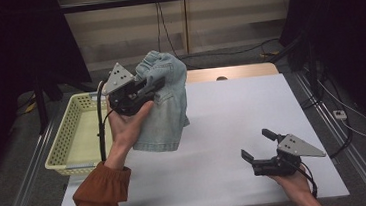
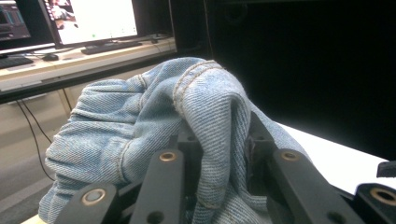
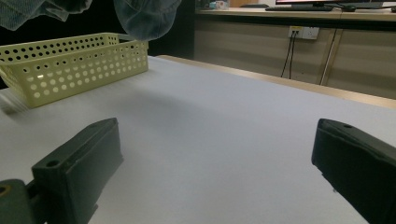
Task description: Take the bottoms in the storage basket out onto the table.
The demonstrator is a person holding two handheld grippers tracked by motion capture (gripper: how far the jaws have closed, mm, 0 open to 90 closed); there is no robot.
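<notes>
Left claw pinches bunched denim garment, lifted at upper left, seemingly clear of the surface; right claw spread, lower right.

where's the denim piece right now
In the high view the denim garment hangs from the left claw, lifted above the white table, just right of the yellow basket.
</notes>
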